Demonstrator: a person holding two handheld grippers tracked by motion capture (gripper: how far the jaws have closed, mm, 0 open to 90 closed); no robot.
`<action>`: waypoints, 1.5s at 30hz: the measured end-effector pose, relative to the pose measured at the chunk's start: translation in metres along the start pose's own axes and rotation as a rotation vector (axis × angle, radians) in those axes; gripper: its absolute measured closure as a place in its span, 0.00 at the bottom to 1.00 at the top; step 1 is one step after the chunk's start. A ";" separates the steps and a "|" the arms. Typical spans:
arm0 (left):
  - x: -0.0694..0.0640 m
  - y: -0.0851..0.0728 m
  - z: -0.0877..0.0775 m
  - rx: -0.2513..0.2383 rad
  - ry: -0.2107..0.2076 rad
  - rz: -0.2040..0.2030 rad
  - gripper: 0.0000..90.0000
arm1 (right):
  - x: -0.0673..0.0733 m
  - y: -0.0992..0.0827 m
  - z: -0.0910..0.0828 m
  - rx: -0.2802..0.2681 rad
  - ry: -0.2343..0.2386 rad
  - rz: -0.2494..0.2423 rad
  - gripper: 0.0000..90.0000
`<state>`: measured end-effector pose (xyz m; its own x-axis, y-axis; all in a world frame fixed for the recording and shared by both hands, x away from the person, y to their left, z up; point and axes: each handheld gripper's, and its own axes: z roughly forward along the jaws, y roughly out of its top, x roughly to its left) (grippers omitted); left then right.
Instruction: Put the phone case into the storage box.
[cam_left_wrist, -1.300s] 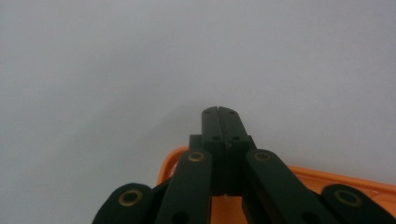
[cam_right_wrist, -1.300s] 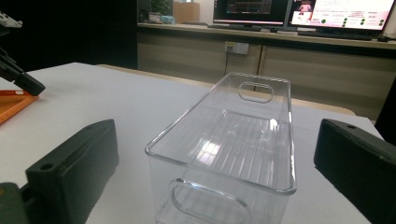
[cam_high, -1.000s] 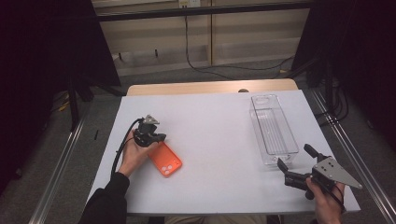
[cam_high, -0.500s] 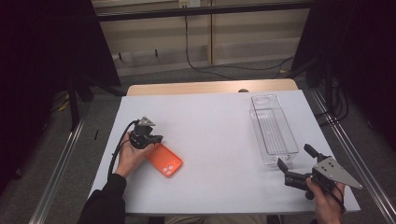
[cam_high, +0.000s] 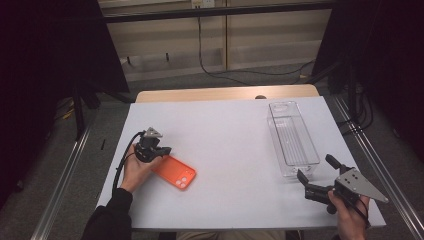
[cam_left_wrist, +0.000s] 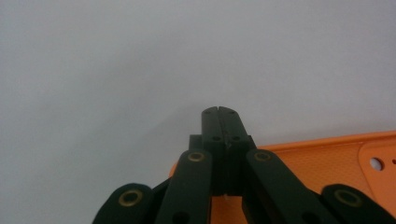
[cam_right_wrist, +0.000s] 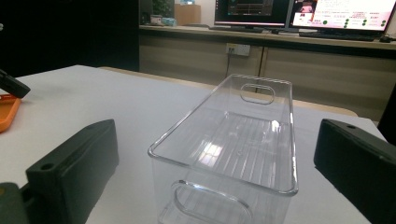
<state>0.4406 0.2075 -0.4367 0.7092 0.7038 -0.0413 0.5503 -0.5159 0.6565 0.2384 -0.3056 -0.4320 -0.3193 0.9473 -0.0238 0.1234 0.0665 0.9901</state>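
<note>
Resting at the table's eight o'clock, the left gripper (cam_high: 162, 150) had jaws pinched together, empty, touching the orange phone case (cam_high: 174, 172). The right gripper (cam_high: 314, 175) gaped wide before the clear bin (cam_high: 292, 140) at four o'clock. Nothing was in the bin yet.

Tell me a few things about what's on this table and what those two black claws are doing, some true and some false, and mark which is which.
1. The orange phone case lies flat on the table. True.
2. The left gripper has its jaws spread wide. False: they are shut together.
3. The clear bin is empty. True.
4. The right gripper grips the bin. False: its jaws stand open, just short of it.
</note>
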 end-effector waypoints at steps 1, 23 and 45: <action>0.000 -0.001 -0.001 0.001 0.001 -0.005 1.00 | 0.000 0.000 0.000 -0.003 -0.001 -0.002 0.00; 0.000 -0.016 -0.015 0.005 -0.010 -0.014 1.00 | 0.000 0.000 -0.001 -0.003 0.002 -0.001 0.00; -0.006 -0.034 -0.032 0.000 -0.028 -0.033 1.00 | 0.000 0.000 -0.001 -0.004 0.003 0.000 0.00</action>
<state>0.4034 0.2363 -0.4352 0.7026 0.7066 -0.0838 0.5734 -0.4925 0.6548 0.2378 -0.3055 -0.4316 -0.3220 0.9465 -0.0237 0.1195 0.0654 0.9907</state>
